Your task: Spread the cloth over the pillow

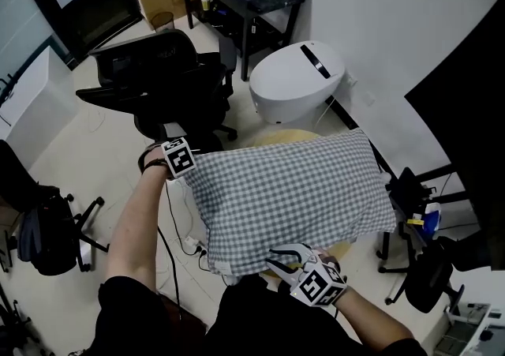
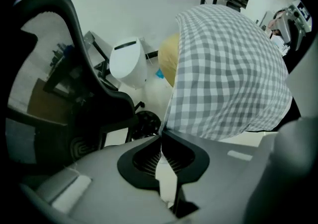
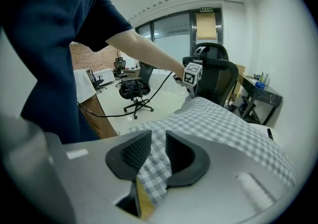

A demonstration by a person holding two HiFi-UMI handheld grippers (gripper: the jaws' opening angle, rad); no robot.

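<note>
At the cloth's near edge, the right hand-held gripper (image 3: 158, 141) is clamping a fold of the grey checked cloth (image 1: 300, 189), a sliver of yellow pillow (image 3: 142, 202) showing beneath its jaws. Across at the far left corner, the left hand-held gripper (image 2: 161, 134) is pinching the cloth's edge, jaws fully together. The cloth is lying draped over nearly all of the pillow, with a black office chair (image 1: 158, 78) standing beyond.

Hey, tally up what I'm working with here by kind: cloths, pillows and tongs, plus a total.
checked cloth: 1
yellow pillow: 1
tongs: 2, the left tongs and the right tongs, each gripping the cloth
Total: 4
</note>
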